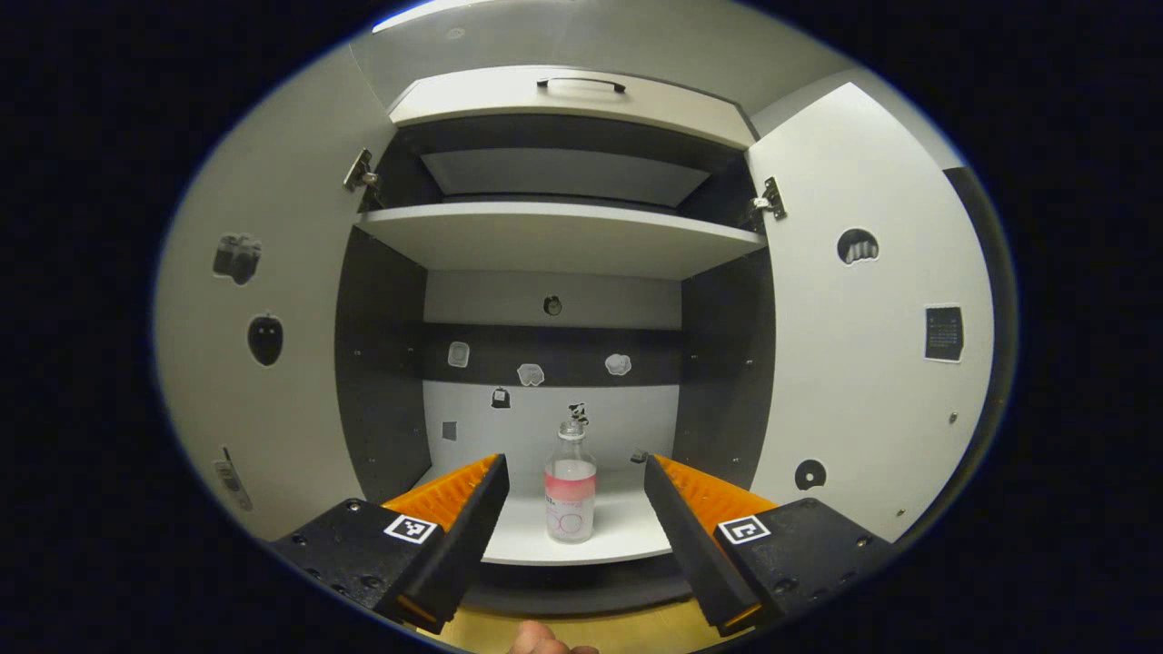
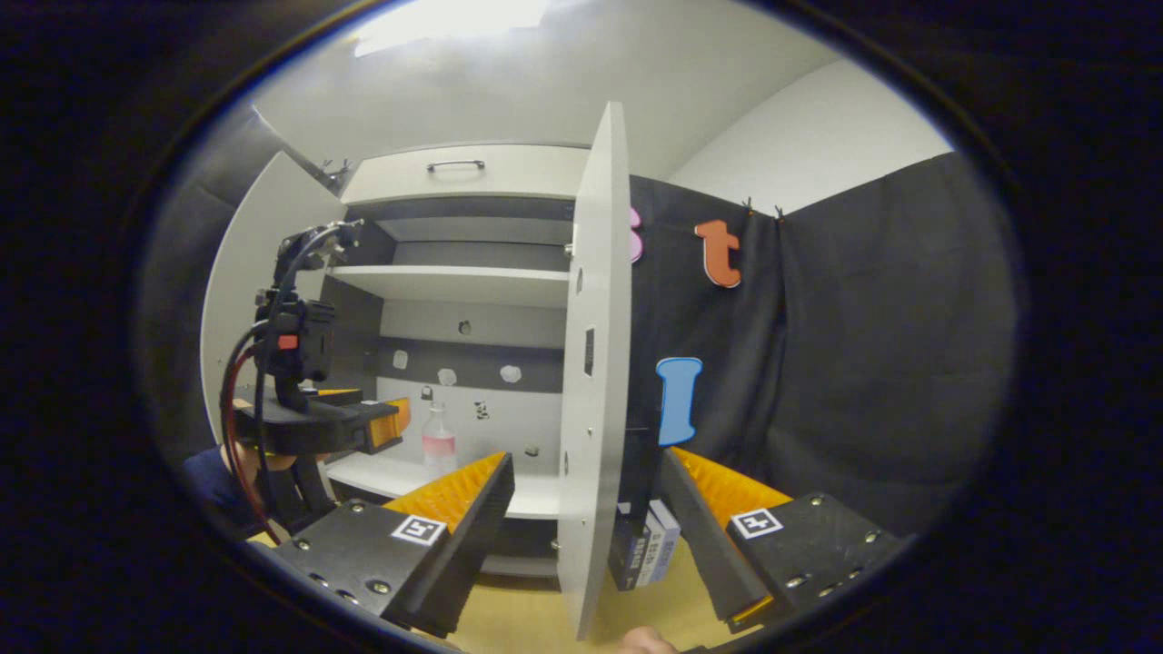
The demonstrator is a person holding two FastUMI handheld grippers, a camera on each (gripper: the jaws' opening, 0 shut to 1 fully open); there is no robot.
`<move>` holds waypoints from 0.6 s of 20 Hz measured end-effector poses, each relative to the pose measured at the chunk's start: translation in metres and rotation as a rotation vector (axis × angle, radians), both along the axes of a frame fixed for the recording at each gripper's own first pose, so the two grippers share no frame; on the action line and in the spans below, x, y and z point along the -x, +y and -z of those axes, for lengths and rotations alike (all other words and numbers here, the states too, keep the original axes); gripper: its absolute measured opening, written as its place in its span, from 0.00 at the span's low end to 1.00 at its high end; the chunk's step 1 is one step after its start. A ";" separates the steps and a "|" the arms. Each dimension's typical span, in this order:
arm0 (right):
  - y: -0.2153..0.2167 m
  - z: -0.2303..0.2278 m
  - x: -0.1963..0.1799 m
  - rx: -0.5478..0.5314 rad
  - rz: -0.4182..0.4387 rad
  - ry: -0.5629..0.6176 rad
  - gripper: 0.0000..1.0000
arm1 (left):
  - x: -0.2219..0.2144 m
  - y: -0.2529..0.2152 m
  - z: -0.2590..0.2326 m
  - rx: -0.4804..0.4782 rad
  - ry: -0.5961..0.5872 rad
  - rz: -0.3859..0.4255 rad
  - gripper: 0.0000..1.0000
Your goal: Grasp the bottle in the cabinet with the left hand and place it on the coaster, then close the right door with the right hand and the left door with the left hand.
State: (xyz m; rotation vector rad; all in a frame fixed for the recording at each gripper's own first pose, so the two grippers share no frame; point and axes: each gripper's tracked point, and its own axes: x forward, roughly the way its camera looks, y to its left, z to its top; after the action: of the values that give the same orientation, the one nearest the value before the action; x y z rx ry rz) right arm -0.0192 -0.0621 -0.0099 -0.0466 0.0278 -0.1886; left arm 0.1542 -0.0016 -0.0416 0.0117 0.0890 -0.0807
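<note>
A clear bottle (image 1: 571, 486) with a pink label stands upright on the cabinet's lower shelf (image 1: 627, 536), near its front edge. My left gripper (image 1: 572, 472) is open, its fingers either side of the bottle's line but still short of it. Both doors stand open: the left door (image 1: 263, 300) and the right door (image 1: 863, 318). In the right gripper view the right door (image 2: 595, 363) is edge-on straight ahead, and my right gripper (image 2: 586, 468) is open with the door's edge between its fingers, not touching. The bottle (image 2: 438, 440) and the left gripper (image 2: 386, 422) appear at left.
An upper shelf (image 1: 563, 232) and a top drawer with a handle (image 1: 580, 84) sit above. Stickers dot the doors and back panel. Small boxes (image 2: 647, 540) stand on the wooden table (image 2: 527, 618) beside the right door. Black cloth hangs to the right.
</note>
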 end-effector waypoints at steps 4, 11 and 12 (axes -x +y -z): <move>-0.030 0.004 0.012 0.025 0.112 0.013 0.98 | -0.044 -0.004 0.036 0.000 0.103 0.028 0.96; -0.061 0.007 0.032 0.049 0.284 0.033 0.98 | -0.116 0.009 0.085 -0.055 0.252 0.013 0.97; -0.061 0.008 0.034 0.048 0.298 0.039 0.98 | -0.123 0.011 0.093 -0.056 0.273 0.015 0.97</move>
State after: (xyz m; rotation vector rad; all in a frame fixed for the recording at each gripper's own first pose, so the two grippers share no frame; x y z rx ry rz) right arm -0.0528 -0.1229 -0.0182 -0.0938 0.0692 -0.4866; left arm 0.2769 0.0089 -0.1345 0.0576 0.3638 -0.0949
